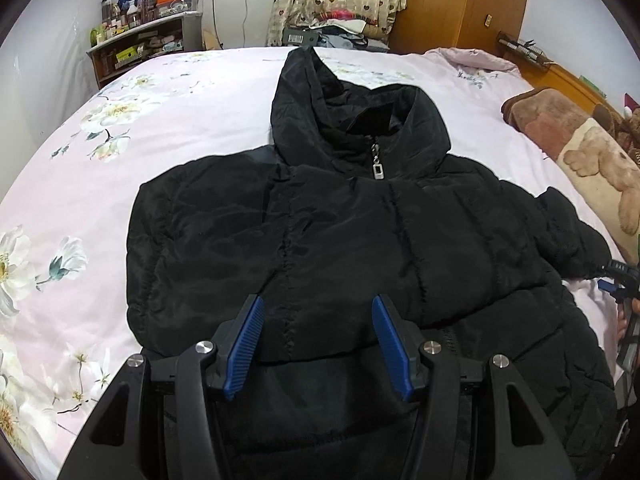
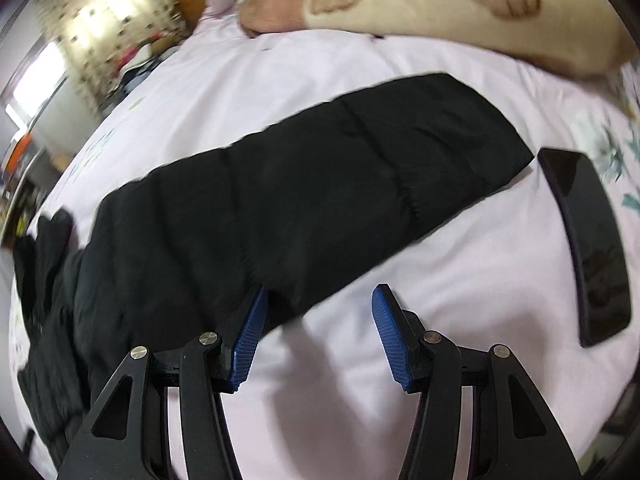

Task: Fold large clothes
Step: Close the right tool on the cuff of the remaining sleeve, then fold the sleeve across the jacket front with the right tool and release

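Note:
A black puffer jacket (image 1: 340,232) lies front up on the bed, zipped, hood towards the far side. Its left sleeve is folded across the chest. My left gripper (image 1: 318,312) is open and empty, just above the jacket's lower body. In the right wrist view the jacket's right sleeve (image 2: 320,200) stretches out over the sheet, cuff to the upper right. My right gripper (image 2: 318,304) is open and empty just above the sleeve's near edge, its left finger (image 2: 248,332) over the fabric. The right gripper also shows at the right edge of the left wrist view (image 1: 622,280).
The bed has a pale pink floral sheet (image 1: 120,168). A black phone (image 2: 588,248) lies on the sheet right of the cuff. A bear-print blanket (image 1: 592,160) lies along the right side. Shelves (image 1: 136,48) and a wardrobe (image 1: 460,4) stand beyond the bed.

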`<state>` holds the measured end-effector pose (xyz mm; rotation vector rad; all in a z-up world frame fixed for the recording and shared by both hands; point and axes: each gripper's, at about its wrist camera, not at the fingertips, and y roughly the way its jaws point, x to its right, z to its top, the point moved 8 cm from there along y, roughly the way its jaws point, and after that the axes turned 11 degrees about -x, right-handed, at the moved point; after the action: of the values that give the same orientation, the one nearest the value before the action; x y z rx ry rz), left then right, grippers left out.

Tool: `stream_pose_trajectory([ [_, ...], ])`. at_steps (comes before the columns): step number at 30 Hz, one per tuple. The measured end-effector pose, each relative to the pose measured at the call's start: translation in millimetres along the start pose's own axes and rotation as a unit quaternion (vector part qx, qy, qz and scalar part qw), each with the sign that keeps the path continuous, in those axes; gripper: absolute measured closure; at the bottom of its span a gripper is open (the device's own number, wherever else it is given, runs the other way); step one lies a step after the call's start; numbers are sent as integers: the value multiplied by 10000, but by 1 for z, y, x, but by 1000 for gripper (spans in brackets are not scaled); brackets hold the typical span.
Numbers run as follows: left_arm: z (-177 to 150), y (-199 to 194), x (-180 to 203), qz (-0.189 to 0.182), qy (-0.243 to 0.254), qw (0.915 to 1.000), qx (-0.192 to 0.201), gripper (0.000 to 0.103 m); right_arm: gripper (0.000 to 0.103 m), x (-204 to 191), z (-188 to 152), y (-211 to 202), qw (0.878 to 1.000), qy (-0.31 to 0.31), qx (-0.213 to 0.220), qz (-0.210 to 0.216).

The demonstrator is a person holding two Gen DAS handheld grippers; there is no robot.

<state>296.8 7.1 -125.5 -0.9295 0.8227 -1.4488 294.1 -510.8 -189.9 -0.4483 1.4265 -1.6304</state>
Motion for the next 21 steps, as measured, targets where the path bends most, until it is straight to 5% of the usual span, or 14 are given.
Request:
stream_pose_trajectory([
  [9,-5,14,-10,23,-84,9999,-130,44,48,18,20,15,9956,798,63,486],
  [13,-7,10,-15,14,-150,9998,-111,44,91,11,26,4,9953,737,160,605],
  [21,-8,-18,-28,-78,-312,9994,84,44,95,-61,27,-98,9918,-150,977,805],
])
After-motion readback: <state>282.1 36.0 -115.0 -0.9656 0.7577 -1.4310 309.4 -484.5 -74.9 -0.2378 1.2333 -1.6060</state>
